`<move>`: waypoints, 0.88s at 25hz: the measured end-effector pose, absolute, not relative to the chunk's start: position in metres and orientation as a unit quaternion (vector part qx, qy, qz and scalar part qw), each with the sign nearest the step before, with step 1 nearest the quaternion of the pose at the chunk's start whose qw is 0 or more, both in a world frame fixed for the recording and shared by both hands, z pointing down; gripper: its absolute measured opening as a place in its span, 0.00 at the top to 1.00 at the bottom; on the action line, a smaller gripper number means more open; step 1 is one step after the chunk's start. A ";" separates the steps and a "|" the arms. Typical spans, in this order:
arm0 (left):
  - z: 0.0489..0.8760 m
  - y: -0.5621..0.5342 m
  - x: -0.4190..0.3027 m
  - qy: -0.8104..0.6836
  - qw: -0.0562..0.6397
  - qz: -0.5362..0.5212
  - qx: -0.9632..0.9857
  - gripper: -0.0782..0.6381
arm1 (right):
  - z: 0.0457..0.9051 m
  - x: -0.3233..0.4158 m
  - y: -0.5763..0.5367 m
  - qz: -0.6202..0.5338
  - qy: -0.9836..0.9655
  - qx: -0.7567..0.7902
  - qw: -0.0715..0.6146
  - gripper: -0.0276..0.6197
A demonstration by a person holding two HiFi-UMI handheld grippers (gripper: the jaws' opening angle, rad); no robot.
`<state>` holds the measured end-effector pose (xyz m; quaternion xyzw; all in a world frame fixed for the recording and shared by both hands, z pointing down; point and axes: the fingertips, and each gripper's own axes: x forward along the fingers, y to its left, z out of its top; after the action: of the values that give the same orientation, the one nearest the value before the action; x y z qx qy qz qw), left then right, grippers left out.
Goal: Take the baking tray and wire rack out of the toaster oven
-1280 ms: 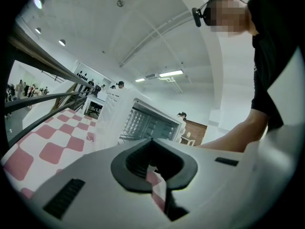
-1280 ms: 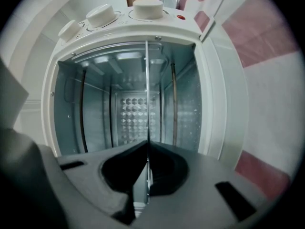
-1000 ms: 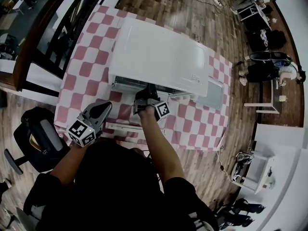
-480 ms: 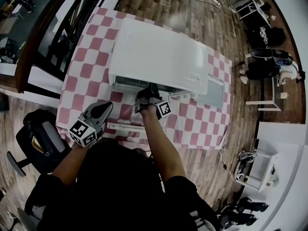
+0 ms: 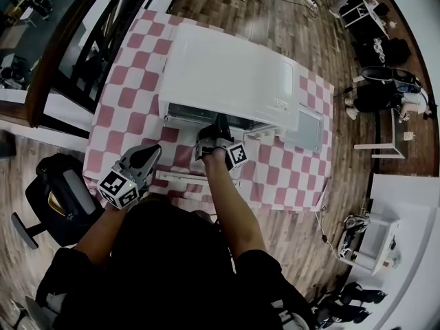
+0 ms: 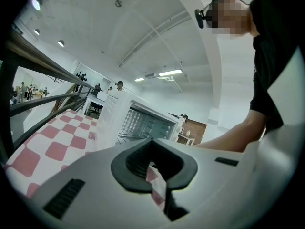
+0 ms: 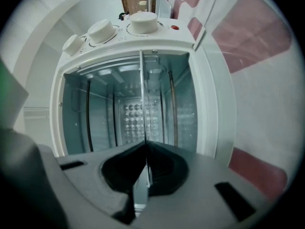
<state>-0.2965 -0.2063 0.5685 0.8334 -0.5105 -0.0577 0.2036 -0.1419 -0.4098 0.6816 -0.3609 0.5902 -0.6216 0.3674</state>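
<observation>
Right gripper view: we see the baking tray point(image 7: 142, 99) edge-on, a thin bright line running through the middle of the toaster oven point(image 7: 212, 104) cavity, with its near edge at the oven's mouth. The right tool point(image 7: 145, 144) is pressed together on that near edge and pinches it between the pads. This view is rolled on its side, so the three knobs point(image 7: 144, 22) and a small red lamp point(image 7: 175, 27) sit along the upper part of the picture.

Head view: the right tool point(image 5: 221, 121) reaches level into the open front of the oven point(image 5: 230, 74), which stands on the tabletop under a pink-and-white checked cloth point(image 5: 127, 95). The white door handle point(image 5: 182, 177) lies out in front, near the person. The left tool point(image 5: 155, 150) hangs over the cloth, left of the door and apart from the oven.

Left gripper view: the left tool point(image 6: 152, 141) has its tips pressed together with nothing between them. Thin wires point(image 6: 125, 136) show low in the oven's mouth; we cannot tell whether they are the wire rack. The person's forearm point(image 6: 228, 137) crosses on the right.
</observation>
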 end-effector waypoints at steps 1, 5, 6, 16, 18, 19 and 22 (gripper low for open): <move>0.568 -0.204 -0.297 -0.512 0.203 -0.057 0.833 0.90 | 0.682 -0.141 -0.408 -0.622 0.589 -0.360 0.370 0.95; 0.566 -0.195 -0.296 -0.516 0.202 -0.058 0.830 0.90 | 0.681 -0.137 -0.391 -0.622 0.589 -0.355 0.374 0.96; 0.566 -0.192 -0.295 -0.517 0.201 -0.058 0.830 0.90 | 0.680 -0.135 -0.385 -0.622 0.589 -0.353 0.376 0.95; 0.551 -0.154 -0.261 -0.518 0.186 -0.057 0.833 0.90 | 0.679 -0.110 -0.304 -0.631 0.591 -0.339 0.371 0.95; 0.548 -0.142 -0.255 -0.523 0.182 -0.058 0.831 0.90 | 0.677 -0.106 -0.290 -0.634 0.590 -0.334 0.372 0.95; 0.545 -0.135 -0.252 -0.525 0.181 -0.060 0.830 0.90 | 0.676 -0.104 -0.284 -0.636 0.589 -0.331 0.373 0.95; 0.539 -0.109 -0.239 -0.526 0.172 -0.058 0.831 0.90 | 0.673 -0.096 -0.264 -0.640 0.589 -0.321 0.376 0.95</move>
<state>-0.2385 -0.1087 0.5386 0.8308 -0.5262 -0.0580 0.1718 -0.0965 -0.2639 0.6730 -0.3210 0.5886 -0.6397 0.3760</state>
